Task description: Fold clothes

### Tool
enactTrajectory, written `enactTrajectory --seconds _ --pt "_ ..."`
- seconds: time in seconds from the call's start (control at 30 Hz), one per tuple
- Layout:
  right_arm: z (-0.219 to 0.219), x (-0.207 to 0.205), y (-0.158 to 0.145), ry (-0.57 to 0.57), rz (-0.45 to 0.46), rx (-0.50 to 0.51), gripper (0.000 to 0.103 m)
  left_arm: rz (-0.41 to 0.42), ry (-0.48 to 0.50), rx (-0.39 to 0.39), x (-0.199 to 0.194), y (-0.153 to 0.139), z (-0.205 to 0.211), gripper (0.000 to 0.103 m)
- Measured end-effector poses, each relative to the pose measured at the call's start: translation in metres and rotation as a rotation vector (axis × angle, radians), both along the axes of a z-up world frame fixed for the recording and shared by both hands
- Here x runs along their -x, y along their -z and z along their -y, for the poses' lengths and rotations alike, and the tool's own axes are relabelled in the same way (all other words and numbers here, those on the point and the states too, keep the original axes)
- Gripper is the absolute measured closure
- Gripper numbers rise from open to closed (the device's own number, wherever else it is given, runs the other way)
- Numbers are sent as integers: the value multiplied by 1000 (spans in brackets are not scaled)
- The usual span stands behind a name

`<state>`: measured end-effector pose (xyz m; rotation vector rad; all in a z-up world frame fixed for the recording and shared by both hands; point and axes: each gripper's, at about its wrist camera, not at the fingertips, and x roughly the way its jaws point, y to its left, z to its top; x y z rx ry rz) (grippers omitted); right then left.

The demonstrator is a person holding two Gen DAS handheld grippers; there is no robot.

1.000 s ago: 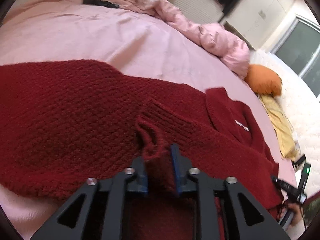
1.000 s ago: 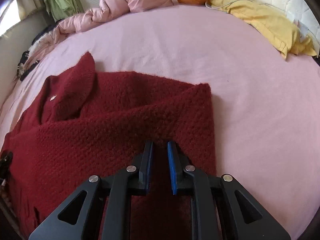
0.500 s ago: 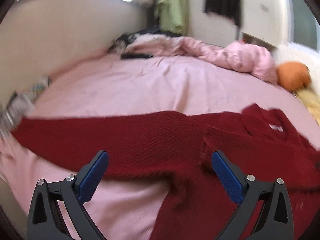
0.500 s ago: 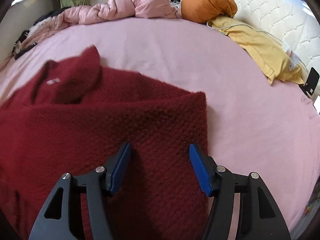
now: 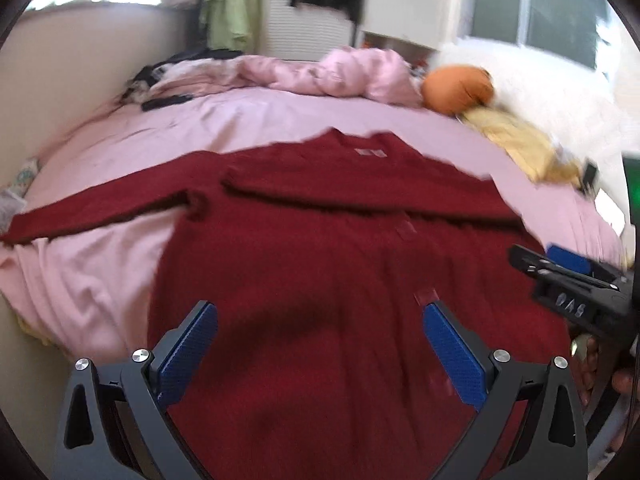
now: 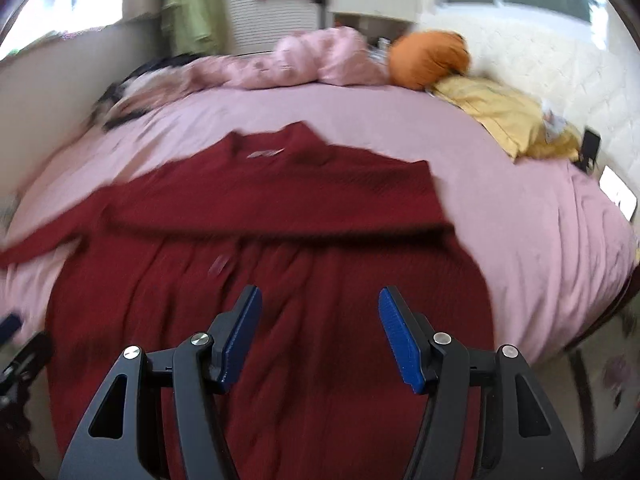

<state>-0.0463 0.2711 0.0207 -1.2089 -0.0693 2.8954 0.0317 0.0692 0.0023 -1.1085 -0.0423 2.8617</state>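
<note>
Claws come first: the left claw (image 5: 320,344) has its two blue pads wide apart and holds nothing. It hangs over the low part of the red sweater (image 5: 340,272). The right claw (image 6: 320,332) also has its pads apart, with nothing between them, and it hangs over the same sweater (image 6: 272,280). In the left view, the right claw (image 5: 560,264) shows at the right edge of the sweater, and a hand grips its handle below.

The red sweater lies flat on the pink bed (image 5: 248,120). One sleeve is folded across the chest of the sweater. The other sleeve (image 5: 96,212) sticks straight out to the left of the sweater, over the pink sheet. A small white tag (image 6: 264,153) shows at the neck, at the far end of the sweater.

Behind the sweater, a puffy pink blanket (image 6: 320,64) is bunched up. An orange pillow (image 6: 428,58) sits beyond the sweater to the right, and a yellow cloth (image 6: 508,116) lies next to that pillow. Both views are a bit blurry.
</note>
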Motion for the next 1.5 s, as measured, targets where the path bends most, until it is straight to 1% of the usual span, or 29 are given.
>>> enactTrajectory --seconds 0.03,0.07,0.13,0.23,0.3,0.43,0.53,0.67,0.9,1.03,1.17,1.23,1.33,1.4,1.43,1.47,1.5 --pt "5 -13 4 -21 4 -20 40 -4 4 15 -11 3 -6 0" --pt "9 -26 9 -35 10 -38 33 -6 0 12 -21 6 -10 0" --pt "12 -49 19 -19 37 -53 27 -11 -16 -9 -32 7 -9 0" --pt "6 -70 21 2 47 -4 27 -29 -23 -11 -38 5 -9 0" --pt "3 -78 13 0 11 18 27 -41 -25 -7 -41 4 -9 0" --pt "2 -93 -1 19 -68 19 27 -67 -27 2 -47 2 -11 0" --pt "4 -105 -5 3 -95 31 27 -87 -29 8 -51 0 -12 0" --pt "7 -111 -9 -50 -99 65 27 -93 -40 -7 -52 -1 -9 0" --pt "9 -118 -16 -37 -120 57 27 -92 -38 -13 -52 -4 -7 0" --pt "14 -118 -19 -24 -101 18 27 -90 -29 18 -51 -5 -13 0" --pt "20 -120 -22 -30 -112 -17 27 -80 -31 36 -50 -4 -15 0" --pt "20 -116 -22 -31 -87 -30 27 -71 -30 24 -48 -3 -14 0" --pt "18 -111 -22 -14 -39 -21 27 -64 -29 12 -48 -2 -12 0" --pt "18 -111 -25 -10 -43 -24 27 -61 -29 7 -47 -1 -12 0" --pt "19 -110 -26 -8 -46 -35 26 -57 -31 5 -47 0 -11 0" --pt "20 -109 -27 -7 -48 -42 19 -50 -35 5 -46 0 -11 0" --pt "20 -109 -28 -8 -53 -46 17 -43 -40 4 -44 1 -11 0"
